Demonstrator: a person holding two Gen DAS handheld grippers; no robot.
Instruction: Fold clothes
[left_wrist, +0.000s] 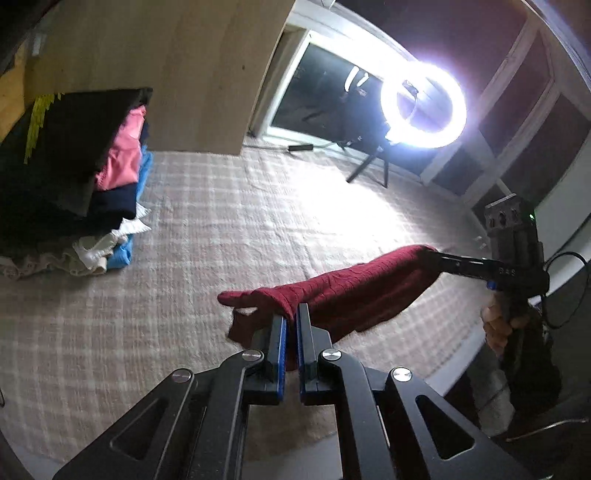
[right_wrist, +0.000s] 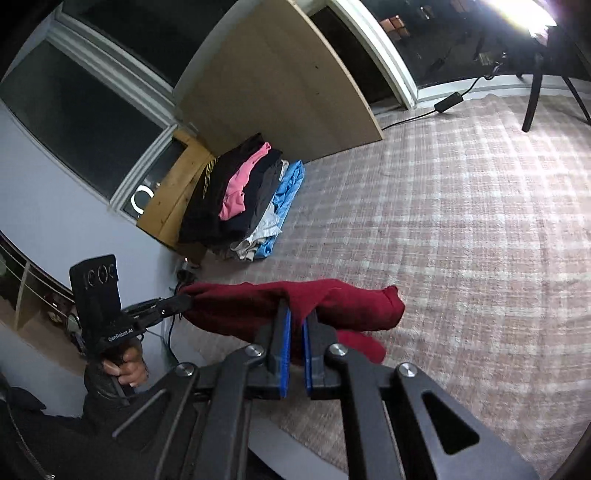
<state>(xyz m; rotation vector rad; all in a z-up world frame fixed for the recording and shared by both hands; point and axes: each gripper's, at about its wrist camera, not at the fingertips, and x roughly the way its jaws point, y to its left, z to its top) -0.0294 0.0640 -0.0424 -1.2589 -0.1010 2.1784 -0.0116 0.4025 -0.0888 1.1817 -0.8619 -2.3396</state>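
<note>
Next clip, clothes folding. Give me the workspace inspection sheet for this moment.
Surface: plaid blanket, bare around the work.
Job's things: red garment lifted, stretched between both grippers; stack of clothes by the wooden board.
Clutter: nothing seen.
Grippers: left gripper and right gripper shut on the garment.
Cables: power adapter and cord at blanket's edge.
Surroundings: lit ring light, dark windows.

Dark red knit garment (left_wrist: 354, 291); pink-white plaid rug (left_wrist: 221, 221); blue-padded black fingers (left_wrist: 282, 332).
</note>
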